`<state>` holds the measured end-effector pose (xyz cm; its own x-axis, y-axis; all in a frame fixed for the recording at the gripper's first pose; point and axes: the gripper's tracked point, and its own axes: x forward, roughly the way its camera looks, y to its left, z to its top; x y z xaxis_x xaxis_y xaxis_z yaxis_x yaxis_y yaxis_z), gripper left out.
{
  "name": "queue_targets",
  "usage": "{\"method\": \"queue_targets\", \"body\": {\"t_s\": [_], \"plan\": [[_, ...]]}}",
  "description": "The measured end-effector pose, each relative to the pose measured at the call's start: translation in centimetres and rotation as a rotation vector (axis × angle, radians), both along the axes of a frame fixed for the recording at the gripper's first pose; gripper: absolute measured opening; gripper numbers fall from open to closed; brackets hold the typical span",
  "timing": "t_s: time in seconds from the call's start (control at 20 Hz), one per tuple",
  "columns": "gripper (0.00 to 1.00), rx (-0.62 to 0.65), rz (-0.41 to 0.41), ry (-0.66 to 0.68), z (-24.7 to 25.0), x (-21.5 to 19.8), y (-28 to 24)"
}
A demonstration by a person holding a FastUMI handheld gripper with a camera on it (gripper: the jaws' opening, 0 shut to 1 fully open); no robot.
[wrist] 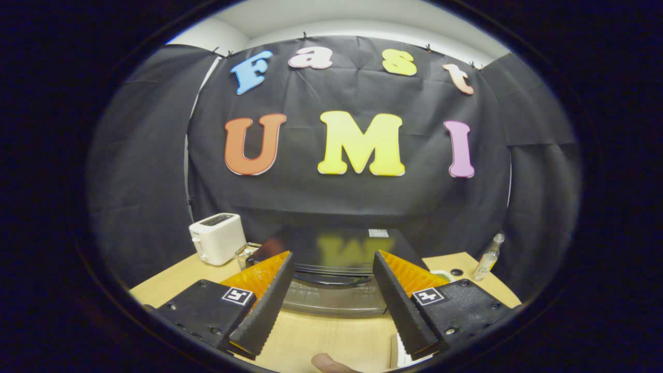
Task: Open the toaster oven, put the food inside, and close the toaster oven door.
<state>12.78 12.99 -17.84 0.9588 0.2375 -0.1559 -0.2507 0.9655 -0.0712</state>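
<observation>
The black toaster oven [336, 243] stands on the wooden table [331, 336], just ahead of my fingers and below them. I look down on its glossy top. Its glass door [331, 303] faces me, with the dark handle [331, 280] along its upper edge, and it looks shut. My gripper [332, 256] is open, with the fingers wide apart, nothing between them, and the tips level with the oven's front edge. The edge of a white object [400, 353] peeks out under the right finger; I cannot tell what it is.
A white pop-up toaster [217, 238] stands left of the oven, with a small clear container [246, 254] beside it. A small clear bottle [488, 257] and a dark round cap [456, 271] are on the right of the table. A fingertip [329, 363] shows below the fingers.
</observation>
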Motion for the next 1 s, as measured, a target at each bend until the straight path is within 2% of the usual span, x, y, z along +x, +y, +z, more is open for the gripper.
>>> {"method": "queue_targets", "body": {"t_s": [0.35, 0.5, 0.55, 0.65, 0.85, 1.0], "plan": [[0.97, 0.045, -0.069, -0.093, 9.0, -9.8, -5.8], [0.97, 0.061, -0.082, -0.173, 12.6, -14.5, -8.6], [0.97, 0.068, -0.092, -0.211, 14.9, -17.3, -9.1], [0.97, 0.071, -0.130, -0.269, 16.6, -20.2, -11.3], [0.97, 0.048, -0.217, -0.290, 15.7, -24.1, -14.4], [0.97, 0.026, -0.222, -0.283, 14.0, -25.0, -13.8]]}}
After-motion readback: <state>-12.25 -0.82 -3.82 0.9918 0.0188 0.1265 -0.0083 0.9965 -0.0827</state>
